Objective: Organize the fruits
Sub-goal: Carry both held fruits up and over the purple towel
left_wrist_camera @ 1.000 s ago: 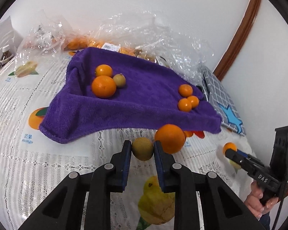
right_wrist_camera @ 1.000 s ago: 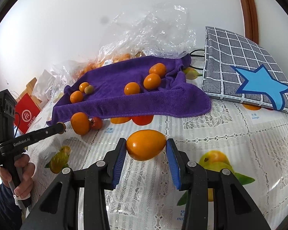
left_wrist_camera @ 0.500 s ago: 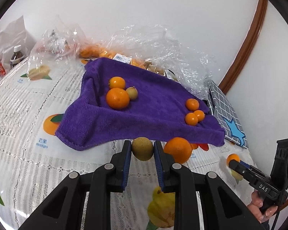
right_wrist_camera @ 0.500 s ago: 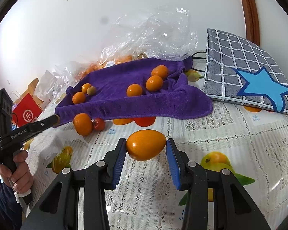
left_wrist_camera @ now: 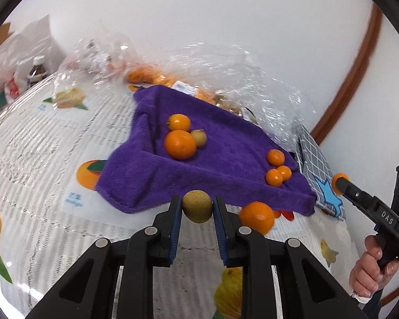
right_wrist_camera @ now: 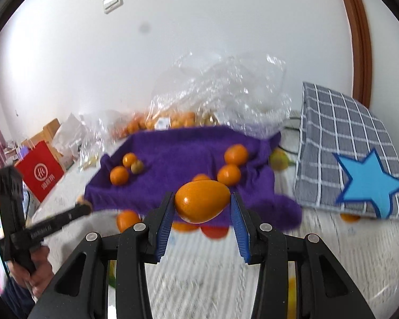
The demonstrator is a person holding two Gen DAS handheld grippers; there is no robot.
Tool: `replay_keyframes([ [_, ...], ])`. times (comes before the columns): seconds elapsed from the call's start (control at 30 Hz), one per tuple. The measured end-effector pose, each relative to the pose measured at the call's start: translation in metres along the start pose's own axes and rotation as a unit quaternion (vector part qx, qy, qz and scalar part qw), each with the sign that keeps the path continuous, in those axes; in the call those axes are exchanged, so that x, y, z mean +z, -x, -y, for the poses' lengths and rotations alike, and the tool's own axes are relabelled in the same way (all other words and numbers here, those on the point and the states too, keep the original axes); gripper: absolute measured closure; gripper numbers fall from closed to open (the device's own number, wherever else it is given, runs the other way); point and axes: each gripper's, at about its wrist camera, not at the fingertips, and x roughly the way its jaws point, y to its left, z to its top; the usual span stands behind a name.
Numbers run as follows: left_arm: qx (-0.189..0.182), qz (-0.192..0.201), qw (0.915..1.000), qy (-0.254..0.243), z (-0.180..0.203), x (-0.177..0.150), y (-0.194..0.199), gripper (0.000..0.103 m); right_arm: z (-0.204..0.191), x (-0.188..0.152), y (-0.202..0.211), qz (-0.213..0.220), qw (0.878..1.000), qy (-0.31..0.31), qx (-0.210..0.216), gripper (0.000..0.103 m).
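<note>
**Both grippers carry fruit near the purple towel**

The left gripper (left_wrist_camera: 197,207), low in the centre of its frame, is clenched on a small yellow-green fruit (left_wrist_camera: 197,206); just right of it an orange (left_wrist_camera: 257,217) lies on the tablecloth (left_wrist_camera: 34,143); the purple towel (left_wrist_camera: 220,159) above bears two clusters of oranges. The right gripper (right_wrist_camera: 201,204) grasps an egg-shaped orange fruit (right_wrist_camera: 202,202) between its blue pads (right_wrist_camera: 164,224), at centre frame before the towel's near edge; the checked cushion (right_wrist_camera: 340,143) lies at right.
</note>
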Motion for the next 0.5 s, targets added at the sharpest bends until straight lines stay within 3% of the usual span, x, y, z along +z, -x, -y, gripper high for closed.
replay_keyframes([
  [0.13, 0.045, 0.019, 0.9988, -0.006, -0.01, 0.014, 0.006, 0.08, -0.002, 0.016, -0.009, 0.007, 1.0, 0.003, 0.003, 0.061],
  [0.3, 0.042, 0.051, 0.9977, 0.013, -0.024, 0.059, 0.016, 0.08, 0.001, 0.035, -0.032, -0.009, 1.0, 0.004, 0.0, 0.061],
  [0.5, 0.061, 0.071, 0.9956, -0.01, -0.011, 0.096, -0.002, 0.08, 0.003, 0.053, -0.071, -0.037, 0.999, -0.002, -0.007, 0.061],
])
